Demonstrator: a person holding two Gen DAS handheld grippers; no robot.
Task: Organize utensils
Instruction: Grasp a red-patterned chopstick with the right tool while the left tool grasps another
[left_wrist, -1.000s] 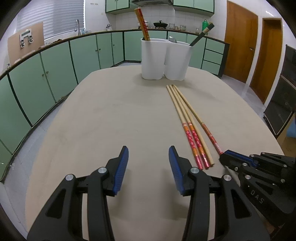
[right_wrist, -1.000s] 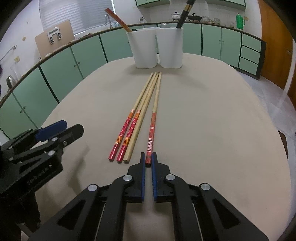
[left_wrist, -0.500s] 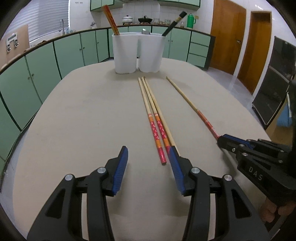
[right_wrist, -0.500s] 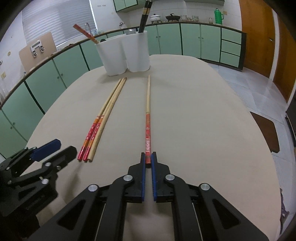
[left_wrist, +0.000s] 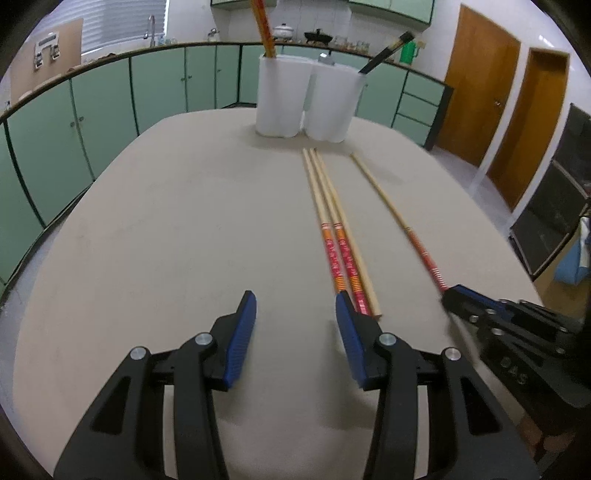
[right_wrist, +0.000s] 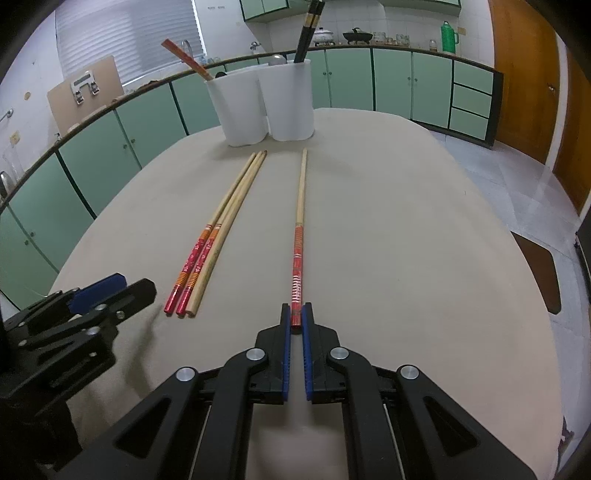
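Three wooden chopsticks (left_wrist: 330, 206) (right_wrist: 221, 225) with red and orange ends lie side by side on the beige table (left_wrist: 166, 221), pointing at a white two-cup utensil holder (left_wrist: 303, 99) (right_wrist: 266, 103). A fourth chopstick (right_wrist: 301, 199) (left_wrist: 388, 206) lies apart to their right. My right gripper (right_wrist: 295, 314) (left_wrist: 448, 295) is shut on its red end. My left gripper (left_wrist: 295, 299) (right_wrist: 107, 286) hovers low just left of the three near ends; its jaws are closing with nothing between them, and its right fingertip is beside the red tips.
The holder's left cup has a red chopstick (right_wrist: 184, 59) in it and the right cup black chopsticks (right_wrist: 308, 26). Green cabinets (left_wrist: 110, 107) curve around the far side. Wooden doors (left_wrist: 476, 77) stand at the right. The table edge drops off close on the right (right_wrist: 532, 280).
The right gripper has pulled one chopstick sideways, away from the other three, and a gap now separates them. The left gripper has shifted toward the three near ends.
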